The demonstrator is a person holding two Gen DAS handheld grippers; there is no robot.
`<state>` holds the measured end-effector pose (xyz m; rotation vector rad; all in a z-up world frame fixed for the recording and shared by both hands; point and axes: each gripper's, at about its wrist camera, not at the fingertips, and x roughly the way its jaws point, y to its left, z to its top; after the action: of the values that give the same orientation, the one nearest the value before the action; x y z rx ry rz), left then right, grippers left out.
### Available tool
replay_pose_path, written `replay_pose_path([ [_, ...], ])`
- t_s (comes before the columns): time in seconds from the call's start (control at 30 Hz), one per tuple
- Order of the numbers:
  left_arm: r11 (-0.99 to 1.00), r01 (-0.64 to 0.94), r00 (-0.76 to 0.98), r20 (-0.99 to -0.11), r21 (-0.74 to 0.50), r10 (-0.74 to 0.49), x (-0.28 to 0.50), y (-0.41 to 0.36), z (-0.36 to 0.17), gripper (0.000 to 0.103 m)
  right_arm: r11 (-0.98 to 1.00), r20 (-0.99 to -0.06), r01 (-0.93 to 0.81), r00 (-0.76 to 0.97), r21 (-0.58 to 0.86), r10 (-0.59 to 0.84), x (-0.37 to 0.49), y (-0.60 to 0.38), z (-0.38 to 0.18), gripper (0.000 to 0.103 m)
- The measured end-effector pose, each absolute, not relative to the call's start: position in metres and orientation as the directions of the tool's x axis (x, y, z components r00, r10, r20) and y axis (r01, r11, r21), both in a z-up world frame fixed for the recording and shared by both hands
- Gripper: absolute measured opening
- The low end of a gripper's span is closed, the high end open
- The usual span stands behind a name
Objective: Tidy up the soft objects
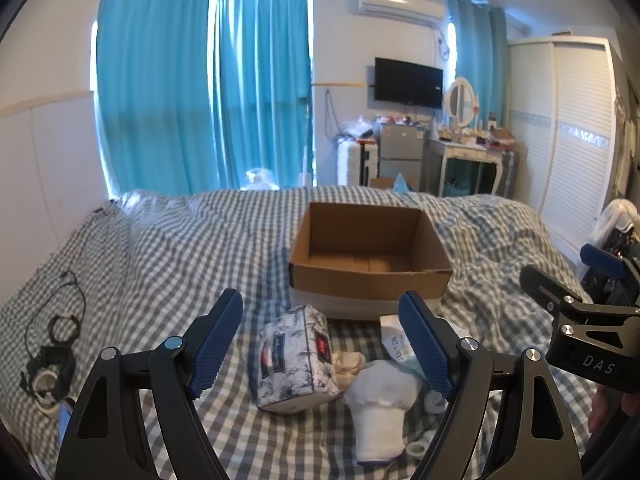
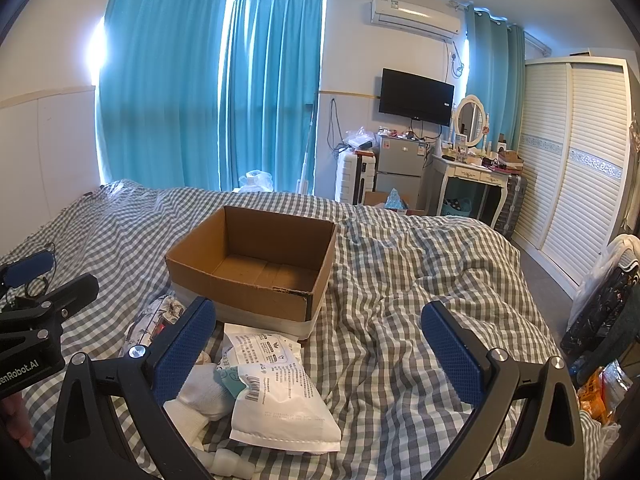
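Observation:
An open, empty cardboard box (image 1: pixel 370 276) (image 2: pixel 240 284) sits on the checked bed. In front of it lie a floral tissue pack (image 1: pixel 296 360) (image 2: pixel 150 320), a white sock (image 1: pixel 380 404) (image 2: pixel 204 396), a cream cloth (image 1: pixel 348 364) and white plastic pouches (image 2: pixel 280 396) (image 1: pixel 394 338). My left gripper (image 1: pixel 322 346) is open and empty, hovering above the tissue pack and sock. My right gripper (image 2: pixel 320 354) is open and empty, above the bed with the pouches by its left finger. Each gripper shows at the edge of the other's view, the right (image 1: pixel 580 320) and the left (image 2: pixel 36 312).
A black cable and headset (image 1: pixel 52 356) lie on the bed at far left. Small white bottles (image 2: pixel 228 460) lie near the sock. Beyond the bed are blue curtains, a fridge (image 2: pixel 400 172), a dressing table (image 2: pixel 472 176) and a white wardrobe (image 2: pixel 576 168). Bags (image 2: pixel 604 308) stand at right.

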<state>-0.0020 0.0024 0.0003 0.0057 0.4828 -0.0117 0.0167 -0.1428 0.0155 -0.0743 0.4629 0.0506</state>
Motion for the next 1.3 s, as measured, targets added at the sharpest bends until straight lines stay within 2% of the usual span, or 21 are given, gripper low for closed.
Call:
replay_pose_path([
  [1.3, 1.0, 0.017, 0.888, -0.46, 0.005, -0.013, 0.0024, 0.0012, 0.0057, 0.082, 0.996, -0.451, -0.066, 0.892, -0.061, 0.031, 0.018, -0.142, 0.0169, 0.103],
])
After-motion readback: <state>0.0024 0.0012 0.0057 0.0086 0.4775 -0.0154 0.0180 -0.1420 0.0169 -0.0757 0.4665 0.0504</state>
